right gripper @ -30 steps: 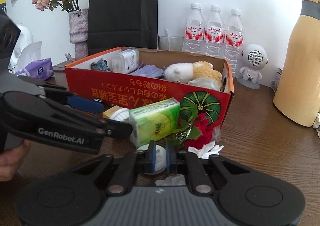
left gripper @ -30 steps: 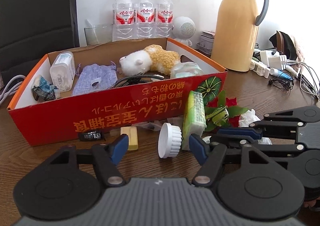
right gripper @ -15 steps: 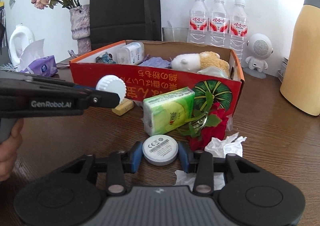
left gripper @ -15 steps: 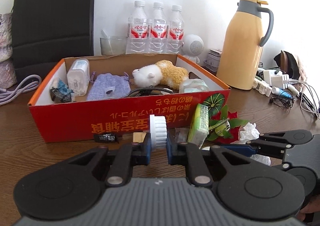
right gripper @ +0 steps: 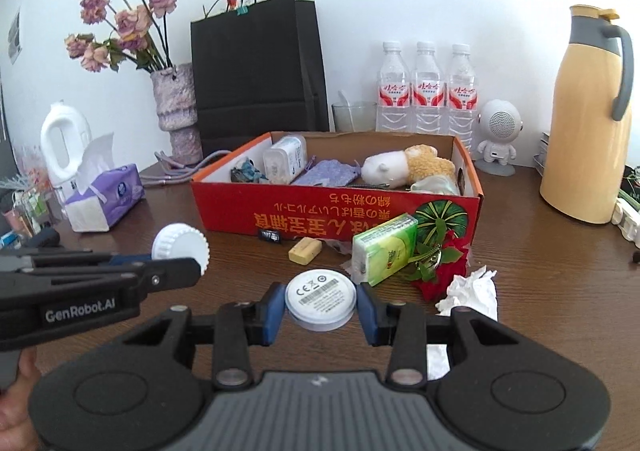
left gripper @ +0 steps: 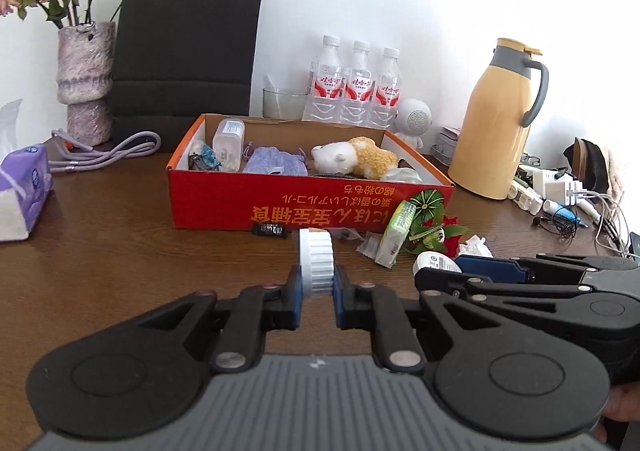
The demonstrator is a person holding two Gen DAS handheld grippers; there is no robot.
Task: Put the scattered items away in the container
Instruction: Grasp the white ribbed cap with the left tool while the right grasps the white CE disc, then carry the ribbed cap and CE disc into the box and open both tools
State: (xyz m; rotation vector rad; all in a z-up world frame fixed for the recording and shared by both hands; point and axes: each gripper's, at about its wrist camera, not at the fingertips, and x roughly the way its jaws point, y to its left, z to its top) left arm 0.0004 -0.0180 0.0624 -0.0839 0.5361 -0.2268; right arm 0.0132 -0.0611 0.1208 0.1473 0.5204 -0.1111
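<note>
Left tool (left gripper: 316,291) clamps the white ribbed cap (left gripper: 316,261) by its faces, right tool (right gripper: 320,305) spans the white round puck (right gripper: 320,297), both short of the red box (right gripper: 336,207); thin edge holds may slip, dropping either onto the bench (right gripper: 540,271).

- Three water bottles (right gripper: 428,91)
- Two grippers: left gripper (left gripper: 316,291), right gripper (right gripper: 320,311)
- One red box (right gripper: 336,211)
- One yellow thermos (right gripper: 588,119)
- One black bag (right gripper: 256,67)
</note>
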